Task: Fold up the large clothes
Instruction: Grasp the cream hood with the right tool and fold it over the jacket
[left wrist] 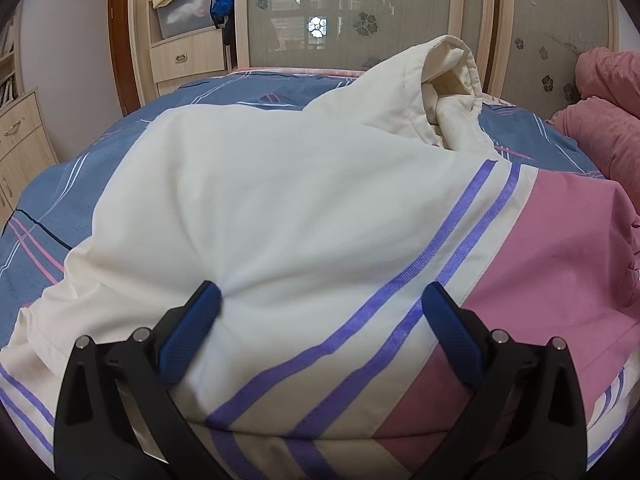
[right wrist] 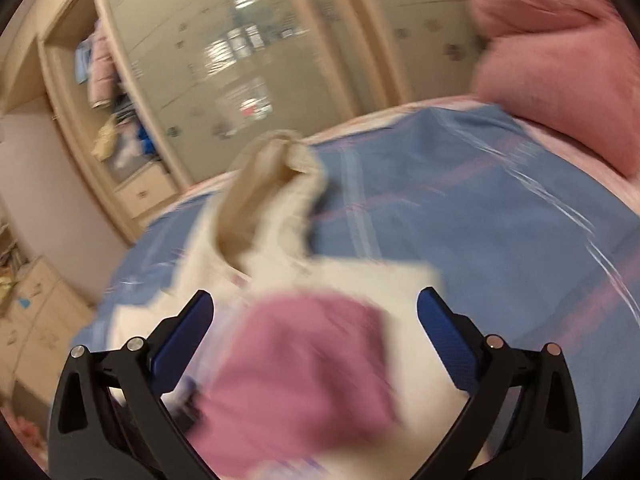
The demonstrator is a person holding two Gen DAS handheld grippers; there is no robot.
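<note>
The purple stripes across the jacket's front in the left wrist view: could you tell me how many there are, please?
2. Both run side by side diagonally across the jacket: the upper stripe on the cream side, the lower stripe next to the pink panel. More stripes show at the hem and sleeves.

No text, label, brand, number or sign can be read in either view. The left wrist view is sharp but shows only patterns without lettering; the right wrist view is too blurred for any writing to be made out.
</note>
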